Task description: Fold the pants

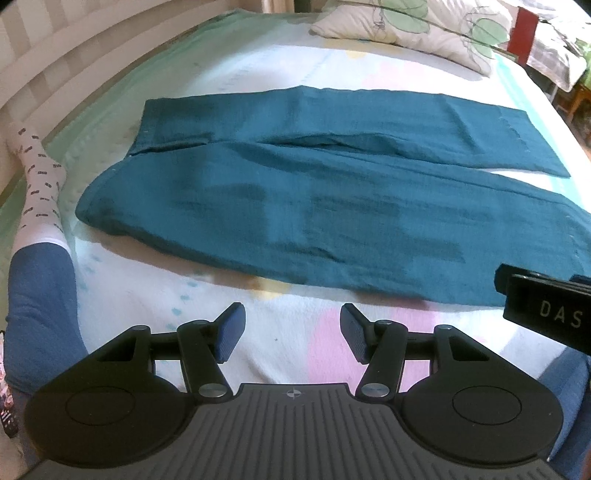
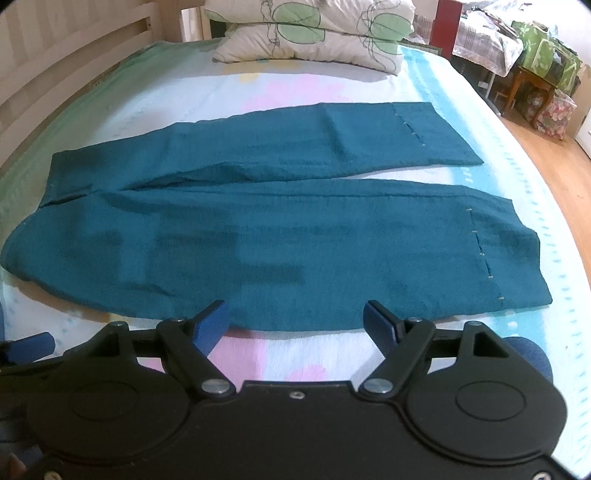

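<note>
Teal pants [image 1: 295, 199] lie flat on the bed, waist at the left, both legs stretched to the right and slightly apart; they also show in the right wrist view [image 2: 277, 229]. My left gripper [image 1: 292, 334] is open and empty, just short of the pants' near edge around the thigh. My right gripper [image 2: 295, 325] is open and empty, its blue fingertips [image 2: 376, 317] at the near edge of the closer leg. The right gripper's body [image 1: 546, 310] shows at the right of the left wrist view.
The bed has a pastel sheet [image 1: 207, 295]. Pillows [image 2: 314, 33] lie at the far end. A slatted headboard [image 1: 44, 66] runs along the left. A person's leg in a patterned sock [image 1: 40, 184] rests at the left. Furniture [image 2: 535, 74] stands beyond the bed's right edge.
</note>
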`<action>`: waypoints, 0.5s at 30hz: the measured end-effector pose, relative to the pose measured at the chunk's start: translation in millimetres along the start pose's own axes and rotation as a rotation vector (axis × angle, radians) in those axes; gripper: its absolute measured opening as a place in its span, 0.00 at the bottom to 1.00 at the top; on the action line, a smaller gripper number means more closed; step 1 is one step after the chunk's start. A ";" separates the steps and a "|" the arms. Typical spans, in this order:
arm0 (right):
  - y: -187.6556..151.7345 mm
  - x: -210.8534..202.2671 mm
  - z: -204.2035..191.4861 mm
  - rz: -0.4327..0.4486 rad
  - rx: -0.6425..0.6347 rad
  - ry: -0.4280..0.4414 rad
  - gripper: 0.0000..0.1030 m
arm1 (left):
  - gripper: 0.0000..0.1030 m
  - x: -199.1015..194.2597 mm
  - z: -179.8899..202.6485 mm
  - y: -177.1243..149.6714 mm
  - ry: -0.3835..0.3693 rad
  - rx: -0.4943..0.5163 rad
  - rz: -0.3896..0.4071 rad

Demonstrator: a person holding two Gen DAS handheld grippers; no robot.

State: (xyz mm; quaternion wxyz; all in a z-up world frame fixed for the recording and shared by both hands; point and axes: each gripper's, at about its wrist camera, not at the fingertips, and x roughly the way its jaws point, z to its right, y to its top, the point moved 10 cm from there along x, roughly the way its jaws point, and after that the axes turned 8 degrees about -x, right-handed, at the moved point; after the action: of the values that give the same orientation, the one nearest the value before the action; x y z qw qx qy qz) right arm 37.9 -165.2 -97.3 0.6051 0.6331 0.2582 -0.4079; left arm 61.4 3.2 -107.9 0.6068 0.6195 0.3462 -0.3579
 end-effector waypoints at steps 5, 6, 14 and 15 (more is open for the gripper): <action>-1.3 10.1 2.7 -0.018 0.009 0.000 0.78 | 0.54 4.0 -4.5 6.1 0.025 -0.026 0.013; -0.2 12.3 3.7 -0.021 0.010 -0.002 0.78 | 0.54 6.5 -5.5 8.1 0.022 -0.031 0.007; 25.4 42.7 31.3 -0.011 0.054 -0.001 0.72 | 0.45 34.0 -3.0 42.7 -0.014 0.025 -0.011; 31.6 49.1 35.7 -0.021 0.051 0.002 0.72 | 0.44 37.4 -2.1 50.4 -0.012 0.033 -0.001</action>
State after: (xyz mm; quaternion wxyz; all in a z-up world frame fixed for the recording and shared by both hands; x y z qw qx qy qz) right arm 82.8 -212.5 -118.1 0.5841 0.6461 0.2550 -0.4200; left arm 123.8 3.9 -114.8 0.5984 0.6270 0.3370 -0.3677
